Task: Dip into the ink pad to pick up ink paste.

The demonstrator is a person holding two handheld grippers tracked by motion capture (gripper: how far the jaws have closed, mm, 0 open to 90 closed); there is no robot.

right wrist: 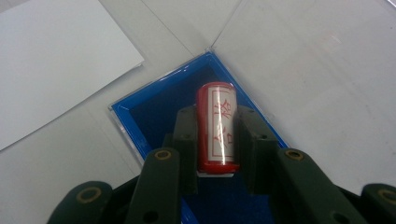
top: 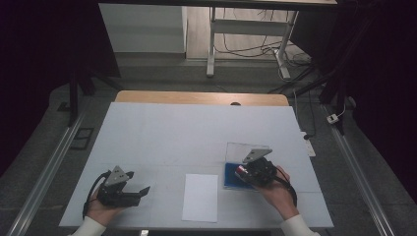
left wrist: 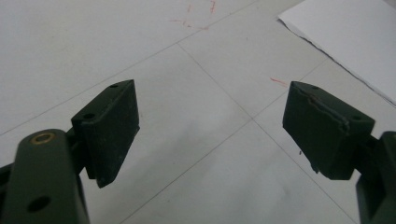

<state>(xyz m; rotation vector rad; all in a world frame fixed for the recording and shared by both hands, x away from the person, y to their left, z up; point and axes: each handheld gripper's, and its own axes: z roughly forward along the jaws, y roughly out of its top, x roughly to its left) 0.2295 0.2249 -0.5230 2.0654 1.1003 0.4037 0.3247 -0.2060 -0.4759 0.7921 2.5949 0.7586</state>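
Right tool (right wrist: 215,140) pinching glossy red cylindrical stamp (right wrist: 217,127) over felt-lined blue case (right wrist: 154,100); left tool (left wrist: 210,128) spread.

A white sheet of paper (top: 200,197) lies flat on the white-covered table (top: 162,132), near its front edge. Beyond the table a white desk frame (top: 246,34) stands on the grey floor, cables (top: 255,49) trailing beneath it.
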